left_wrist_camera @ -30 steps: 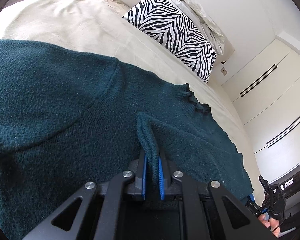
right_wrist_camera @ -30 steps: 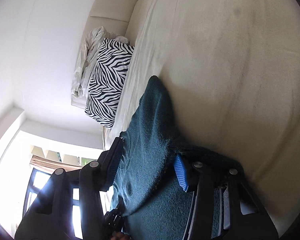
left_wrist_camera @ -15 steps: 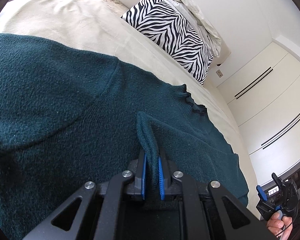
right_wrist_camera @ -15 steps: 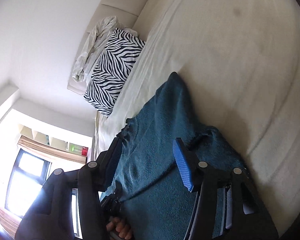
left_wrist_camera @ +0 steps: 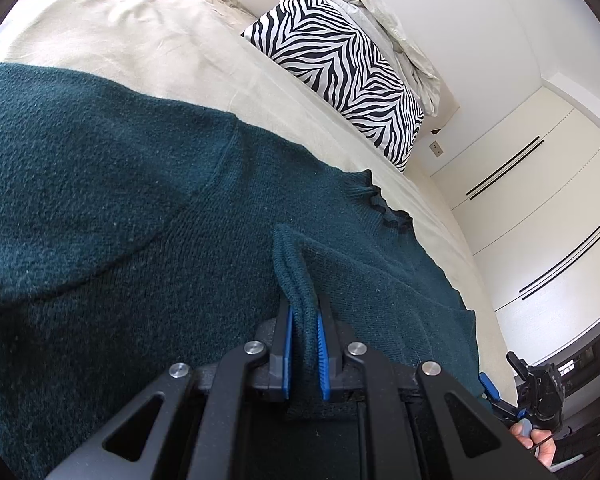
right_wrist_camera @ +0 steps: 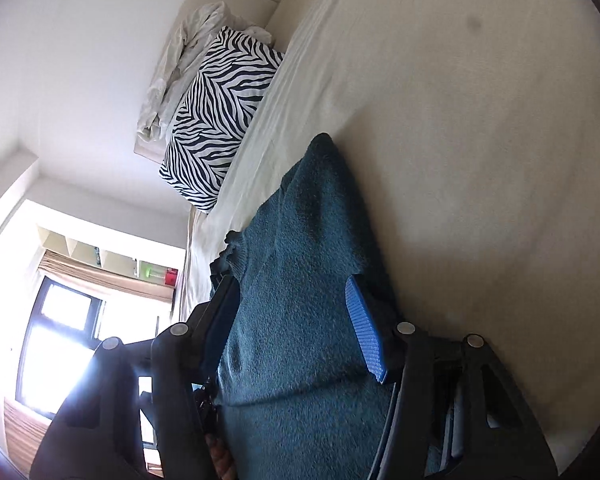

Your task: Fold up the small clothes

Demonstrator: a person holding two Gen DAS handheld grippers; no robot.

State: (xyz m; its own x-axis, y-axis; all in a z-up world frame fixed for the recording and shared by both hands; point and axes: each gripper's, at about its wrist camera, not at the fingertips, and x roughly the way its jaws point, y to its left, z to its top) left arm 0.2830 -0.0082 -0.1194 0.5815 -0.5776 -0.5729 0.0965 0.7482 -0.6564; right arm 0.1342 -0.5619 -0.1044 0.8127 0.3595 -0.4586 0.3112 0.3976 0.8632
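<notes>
While left gripper (left_wrist_camera: 304, 344) pinches sweater (left_wrist_camera: 140, 220) hem fold at lower centre, right gripper (right_wrist_camera: 296, 320) gapes, jaws straddling cloth; garment runs toward upper right.

The sweater (left_wrist_camera: 120, 208) runs off the left edge; the right gripper's (right_wrist_camera: 296, 332) far finger is mostly hidden, perhaps behind the knit.

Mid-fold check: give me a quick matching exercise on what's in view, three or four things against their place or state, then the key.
Things:
1. left gripper
2. right gripper
3. zebra pillow
4. sweater

States:
A. spread on the beige bed
B. jaws wide apart, knit between them
C. propped at the headboard, crumpled pale cloth behind it
D. clamped on a raised fold of knit

Pairs: 1-D, 2-B, 3-C, 4-A
</notes>
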